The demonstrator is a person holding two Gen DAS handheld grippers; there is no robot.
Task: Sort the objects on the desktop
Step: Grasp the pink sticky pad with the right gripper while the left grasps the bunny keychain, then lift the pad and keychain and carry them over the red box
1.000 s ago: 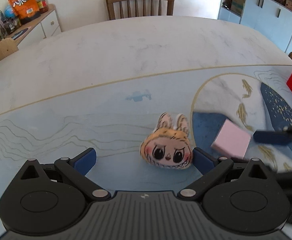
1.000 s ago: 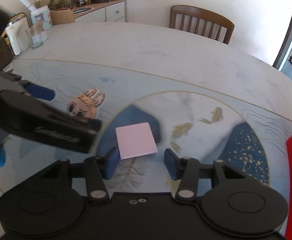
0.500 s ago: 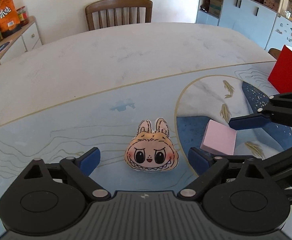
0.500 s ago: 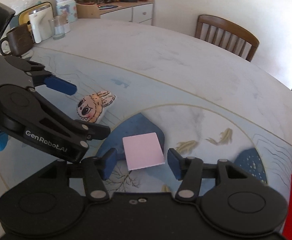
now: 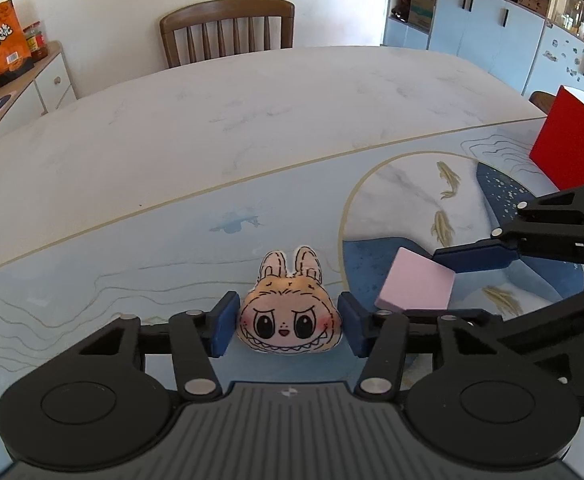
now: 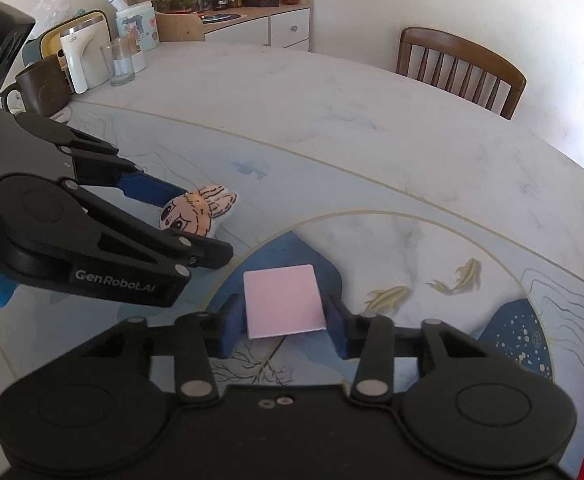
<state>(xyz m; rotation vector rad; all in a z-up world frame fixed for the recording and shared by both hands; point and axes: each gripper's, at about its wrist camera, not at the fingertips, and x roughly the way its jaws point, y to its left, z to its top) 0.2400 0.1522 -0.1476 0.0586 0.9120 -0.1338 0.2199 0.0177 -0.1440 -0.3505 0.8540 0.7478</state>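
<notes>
Left gripper [image 5: 286, 326] closing on soft, squishy plush toy [image 5: 288, 322], squeezing cheeks. Right gripper [image 6: 282, 322] pinching light, stiff pink pad [image 6: 284, 300] by side edges.

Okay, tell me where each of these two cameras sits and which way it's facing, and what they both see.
Left wrist: sits on the left gripper, looking forward and down at the plush head between its pads; the right gripper enters from the right.
Right wrist: sits on the right gripper, looking down at the pink pad; the left gripper enters from the left.
Shared: plush head, pink pad, table, wooden chair.
</notes>
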